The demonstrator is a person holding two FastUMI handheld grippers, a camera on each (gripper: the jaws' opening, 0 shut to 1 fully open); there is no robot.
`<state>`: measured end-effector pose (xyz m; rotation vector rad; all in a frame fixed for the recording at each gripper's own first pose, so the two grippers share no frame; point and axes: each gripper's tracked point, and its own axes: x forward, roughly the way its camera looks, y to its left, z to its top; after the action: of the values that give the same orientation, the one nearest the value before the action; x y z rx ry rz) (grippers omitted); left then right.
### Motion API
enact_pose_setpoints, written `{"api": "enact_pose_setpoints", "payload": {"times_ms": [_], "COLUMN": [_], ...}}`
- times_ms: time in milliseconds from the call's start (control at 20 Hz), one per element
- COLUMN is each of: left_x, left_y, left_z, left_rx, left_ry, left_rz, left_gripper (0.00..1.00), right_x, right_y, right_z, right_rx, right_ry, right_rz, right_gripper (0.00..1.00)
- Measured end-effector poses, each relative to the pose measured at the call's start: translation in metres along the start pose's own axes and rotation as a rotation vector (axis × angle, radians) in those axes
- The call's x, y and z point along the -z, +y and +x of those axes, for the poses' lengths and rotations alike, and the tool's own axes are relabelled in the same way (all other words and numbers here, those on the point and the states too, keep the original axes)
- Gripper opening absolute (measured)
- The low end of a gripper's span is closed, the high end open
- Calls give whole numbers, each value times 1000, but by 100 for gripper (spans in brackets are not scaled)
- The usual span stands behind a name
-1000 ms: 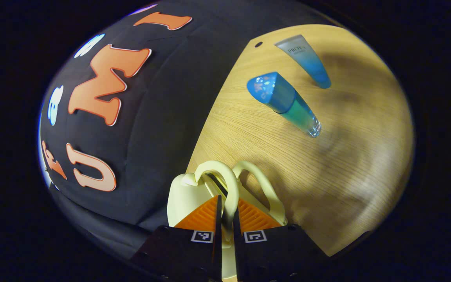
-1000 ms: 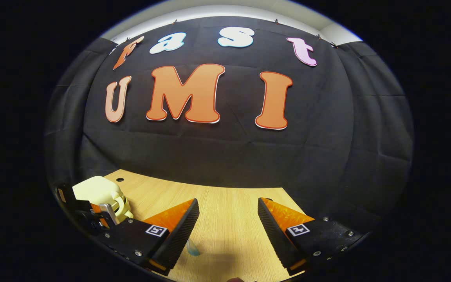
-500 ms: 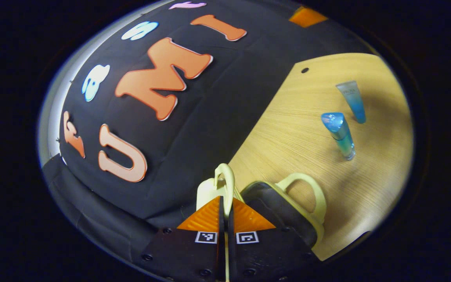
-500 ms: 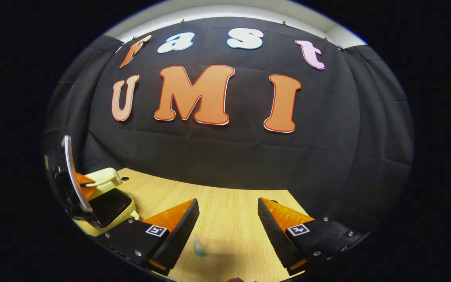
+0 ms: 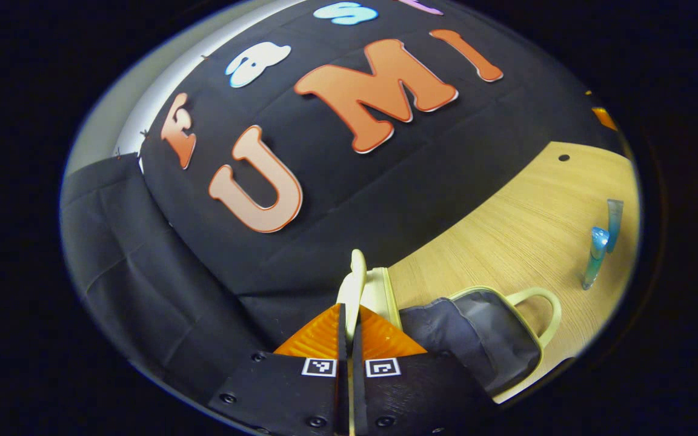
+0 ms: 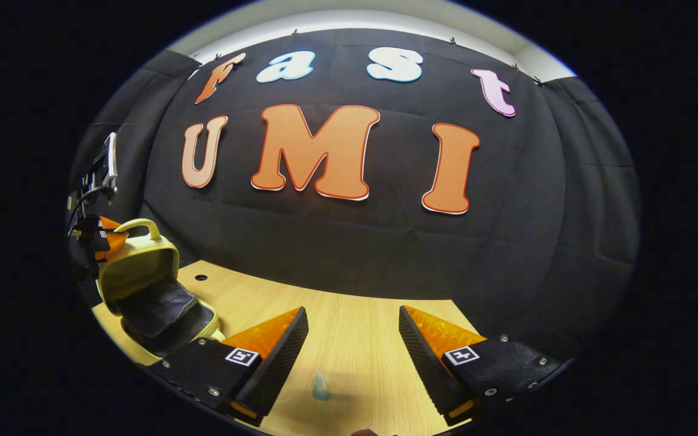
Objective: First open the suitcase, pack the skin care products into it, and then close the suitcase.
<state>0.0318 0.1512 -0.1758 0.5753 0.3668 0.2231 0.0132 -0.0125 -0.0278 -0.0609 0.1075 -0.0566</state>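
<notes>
Left gripper view. Your left gripper (image 5: pixel 349 318): fingers pressed together on the handle (image 5: pixel 356 280) of the suitcase lid (image 5: pixel 379 295), which stands nearly upright between the fingertips. Suitcase (image 5: pixel 494 339): pale yellow shell, open, dark grey lining exposed; its lower half lies flat on the wooden table (image 5: pixel 506 224) just right of your fingers, with a second handle loop (image 5: pixel 540 303) at its far edge. Skin care products: one blue bottle (image 5: pixel 594 257) and one clear-to-blue tube (image 5: pixel 614 224), close beside each other on the table, well apart from the suitcase, near the right edge of the view. One small dark hole (image 5: pixel 563 157) in the tabletop near the black cloth wall (image 5: pixel 203 272).

Right gripper view. Your right gripper (image 6: pixel 354 348): released, fingers wide apart, nothing between them, above the table (image 6: pixel 349 327). A small blue item (image 6: pixel 321 387) on the table between the fingers; too small to identify. Suitcase (image 6: pixel 149 290): far left, open, lid raised, handle (image 6: pixel 137 225) on top. Your left gripper (image 6: pixel 97 236): at the lid's handle, at the left edge.
</notes>
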Motion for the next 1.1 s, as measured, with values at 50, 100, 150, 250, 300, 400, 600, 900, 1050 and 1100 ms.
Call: {"api": "enact_pose_setpoints", "payload": {"times_ms": [50, 100, 150, 250, 300, 400, 600, 900, 1050, 1100], "left_x": [3, 6, 10, 18, 24, 39, 69, 101, 130, 139], "left_y": [8, 22, 35, 58, 71, 101, 126, 164, 161, 161], "left_z": [2, 3, 5, 14, 17, 25, 49, 71, 84, 88], "left_rx": [-6, -19, -28, -53, -66, -87, -103, -83, -86, -89], "left_ry": [0, 3, 9, 23, 36, 64, 114, 148, 198, 219], "left_rz": [-28, -58, -85, -141, -172, -233, -312, -435, -459, -465], "left_gripper": [3, 3, 3, 3, 3, 3, 3, 3, 4, 3], "right_x": [-1, -1, -2, -5, -6, -7, -9, -5, -3, -3], "right_y": [1, 4, 7, 12, 15, 21, 36, 59, 69, 71], "right_z": [0, -1, -2, -2, -2, -3, -6, -8, -11, -12], "right_rx": [1, 0, 1, 0, 1, 4, 12, 36, 46, 48], "right_ry": [1, 3, 3, 4, 4, 7, 15, 49, 60, 64], "right_rz": [-2, -4, -6, -11, -15, -23, -14, 23, 9, 8], "right_gripper": [95, 95, 95, 95, 95, 95, 95, 95, 95, 95]}}
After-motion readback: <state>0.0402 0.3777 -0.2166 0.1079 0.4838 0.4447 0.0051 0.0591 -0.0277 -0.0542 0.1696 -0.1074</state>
